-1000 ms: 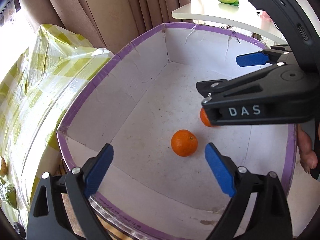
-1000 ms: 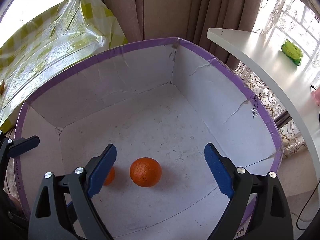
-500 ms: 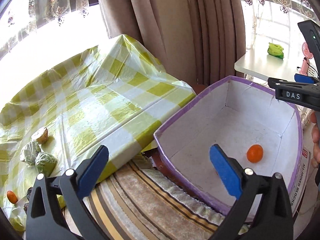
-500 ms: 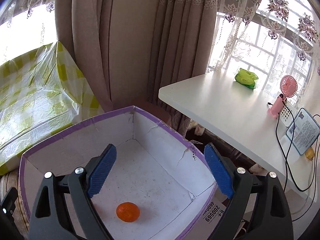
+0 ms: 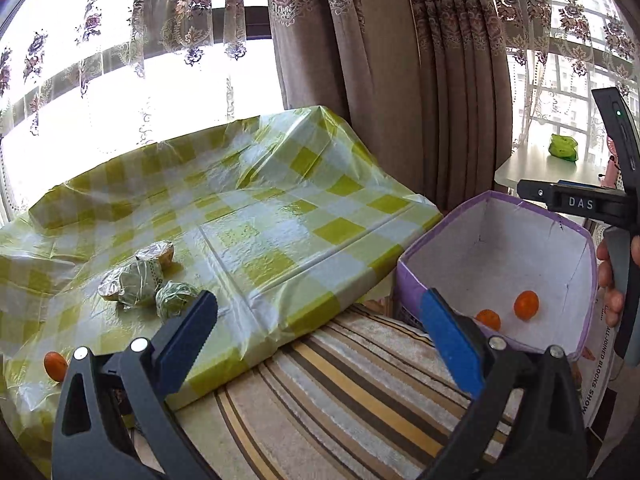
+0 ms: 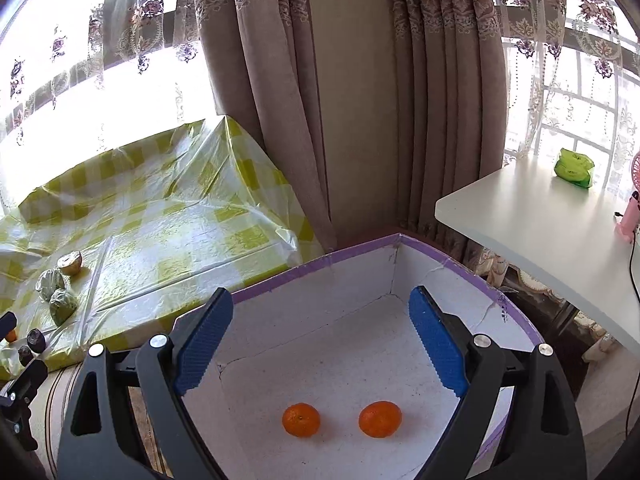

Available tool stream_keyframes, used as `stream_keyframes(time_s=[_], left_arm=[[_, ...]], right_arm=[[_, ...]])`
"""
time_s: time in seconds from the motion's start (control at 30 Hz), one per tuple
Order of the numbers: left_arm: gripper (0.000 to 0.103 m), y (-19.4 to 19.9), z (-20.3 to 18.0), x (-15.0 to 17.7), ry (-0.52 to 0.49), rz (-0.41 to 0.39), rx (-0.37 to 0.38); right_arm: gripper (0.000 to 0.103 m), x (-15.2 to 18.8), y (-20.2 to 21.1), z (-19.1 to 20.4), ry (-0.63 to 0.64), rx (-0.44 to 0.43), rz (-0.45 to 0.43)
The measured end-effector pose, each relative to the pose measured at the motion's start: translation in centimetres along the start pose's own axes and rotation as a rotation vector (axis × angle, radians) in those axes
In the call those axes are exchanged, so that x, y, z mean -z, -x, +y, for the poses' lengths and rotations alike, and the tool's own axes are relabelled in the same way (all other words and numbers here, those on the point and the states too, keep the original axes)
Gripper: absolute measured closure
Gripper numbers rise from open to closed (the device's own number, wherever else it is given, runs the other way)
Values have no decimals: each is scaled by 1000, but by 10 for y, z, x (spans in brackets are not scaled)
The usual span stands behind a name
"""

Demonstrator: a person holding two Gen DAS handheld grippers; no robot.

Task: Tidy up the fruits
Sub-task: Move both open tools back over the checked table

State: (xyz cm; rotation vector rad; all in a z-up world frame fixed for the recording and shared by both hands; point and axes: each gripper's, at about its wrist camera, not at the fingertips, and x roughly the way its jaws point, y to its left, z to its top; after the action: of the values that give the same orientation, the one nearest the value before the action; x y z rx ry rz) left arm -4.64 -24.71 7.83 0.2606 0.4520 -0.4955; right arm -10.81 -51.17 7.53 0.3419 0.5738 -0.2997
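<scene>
Two oranges lie on the white floor of the purple-rimmed box [image 6: 448,266], side by side and apart: one orange [image 6: 301,419] to the left and the other orange [image 6: 379,419] to the right in the right wrist view. Both sit toward the near side of the box, clear of its walls.

The right gripper [image 6: 320,344] hangs above the box with its blue-padded fingers spread wide and nothing between them. The left gripper [image 5: 316,344] hovers over the striped rug [image 5: 352,404] beside the box, its fingers also wide apart and empty.

The box stands on the rug, just beside the near right corner of the low table draped in a yellow-checked plastic cloth [image 5: 256,216]. More fruit rests near the cloth's left edge: three wrapped fruits [image 5: 136,280] clustered together, touching or nearly so, and a small orange [image 5: 55,365] at the near left edge. In the right wrist view, two dark round fruits [image 6: 35,340] sit at that same edge.

Beyond the box, a white table [image 6: 540,216] carries a green bag [image 6: 574,168] near its far edge. Brown curtains [image 6: 360,100] hang behind.
</scene>
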Motion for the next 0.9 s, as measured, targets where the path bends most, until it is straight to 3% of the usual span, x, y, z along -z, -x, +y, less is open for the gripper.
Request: stream_keyframes(time_s=[0.23,0.5,0.7,0.9], left_arm=[[2,20,65,27,171,63,-30],[19,35,131,59,335,108,-88],[36,33,163,75,397,166,-126],[49,20,182,83,440,239,-118]], right_arm=[[16,21,-7,58,92,-189,113],[16,44,-12,115,184,-305,189],[16,56,-12,151,237,-412,235],[16,67,-15,183,284,-492,280]])
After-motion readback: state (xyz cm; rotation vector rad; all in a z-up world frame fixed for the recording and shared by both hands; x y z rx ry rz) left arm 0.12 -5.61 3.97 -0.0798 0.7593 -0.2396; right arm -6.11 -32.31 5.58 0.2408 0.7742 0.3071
